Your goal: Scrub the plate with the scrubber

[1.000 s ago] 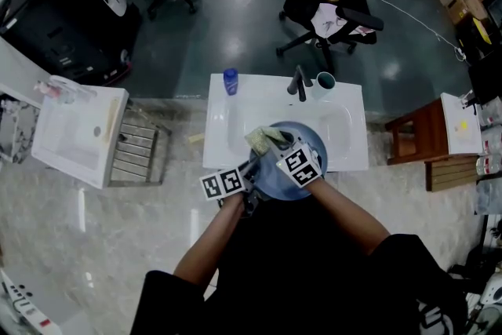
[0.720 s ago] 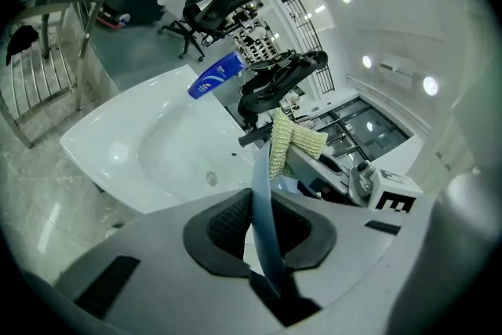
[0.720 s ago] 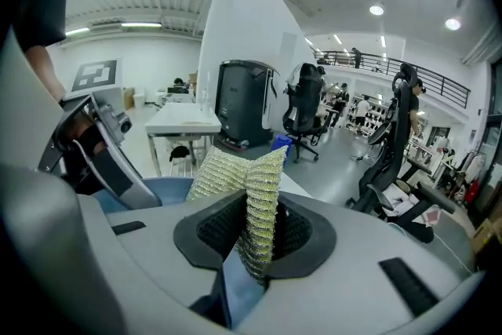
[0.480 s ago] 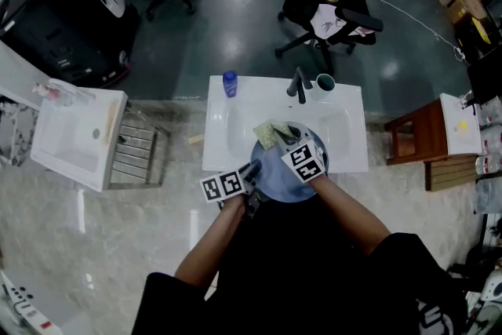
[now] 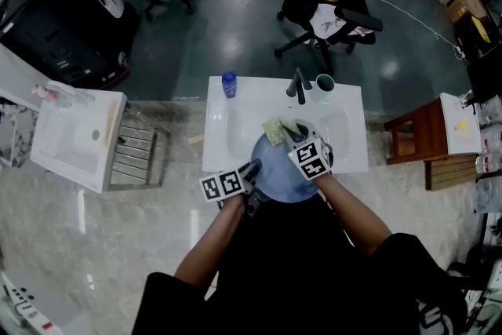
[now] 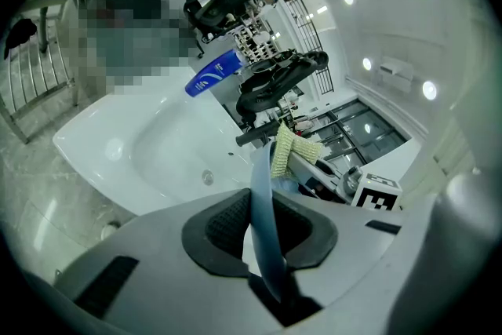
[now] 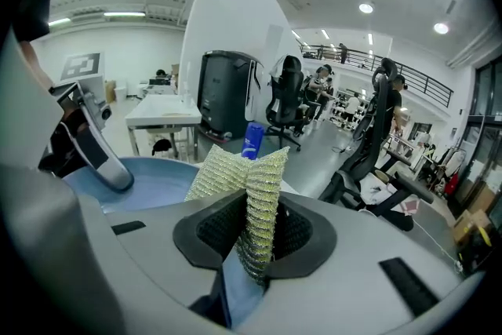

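Observation:
A blue plate (image 5: 276, 178) hangs over the front of a white sink (image 5: 235, 118). My left gripper (image 5: 252, 169) grips the plate's near-left rim; in the left gripper view the rim (image 6: 260, 184) runs edge-on between the pads. Those jaws have just been opening a little, with the rim still between them. My right gripper (image 5: 294, 140) is shut on a yellow-green mesh scrubber (image 5: 278, 129), which lies against the plate's far edge. In the right gripper view the scrubber (image 7: 251, 184) stands folded between the pads, with the plate (image 7: 153, 176) to its left.
On the sink's back ledge stand a blue bottle (image 5: 230, 82), a dark faucet (image 5: 299, 84) and a green cup (image 5: 325, 81). A second white basin (image 5: 74, 137) and a metal rack (image 5: 137, 153) are at the left. Office chairs stand beyond.
My right gripper has slid the scrubber rightward and slightly farther along the plate's far edge. The left gripper and the plate have stayed in place.

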A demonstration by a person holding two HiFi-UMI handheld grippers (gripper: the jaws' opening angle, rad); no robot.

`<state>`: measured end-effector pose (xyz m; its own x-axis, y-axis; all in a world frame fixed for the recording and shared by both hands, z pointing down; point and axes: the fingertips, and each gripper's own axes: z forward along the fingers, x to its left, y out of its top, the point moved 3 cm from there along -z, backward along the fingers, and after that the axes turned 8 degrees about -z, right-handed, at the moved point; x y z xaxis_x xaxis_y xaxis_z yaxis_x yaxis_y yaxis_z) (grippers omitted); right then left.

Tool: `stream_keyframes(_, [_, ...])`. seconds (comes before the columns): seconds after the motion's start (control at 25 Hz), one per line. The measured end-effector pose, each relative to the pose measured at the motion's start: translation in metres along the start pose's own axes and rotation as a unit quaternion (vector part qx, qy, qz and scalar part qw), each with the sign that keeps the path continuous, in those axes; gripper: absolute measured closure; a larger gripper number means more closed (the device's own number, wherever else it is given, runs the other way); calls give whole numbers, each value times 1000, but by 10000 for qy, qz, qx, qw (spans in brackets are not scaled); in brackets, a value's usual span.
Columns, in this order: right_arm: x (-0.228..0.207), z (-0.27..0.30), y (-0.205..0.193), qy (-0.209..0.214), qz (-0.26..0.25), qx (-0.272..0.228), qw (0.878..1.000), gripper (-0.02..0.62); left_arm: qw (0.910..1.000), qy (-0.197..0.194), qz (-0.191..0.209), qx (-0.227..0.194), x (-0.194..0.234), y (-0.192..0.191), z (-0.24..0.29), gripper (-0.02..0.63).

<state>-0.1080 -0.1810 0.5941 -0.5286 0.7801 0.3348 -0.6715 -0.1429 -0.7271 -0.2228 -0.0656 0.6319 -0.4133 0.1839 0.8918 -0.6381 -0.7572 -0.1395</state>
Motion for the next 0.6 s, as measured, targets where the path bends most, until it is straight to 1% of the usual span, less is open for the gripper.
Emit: stream_keyframes(0.6, [-34, -24, -37, -278, 114, 363, 9989, 523, 9999, -55, -91, 80, -3, -4, 10, 551])
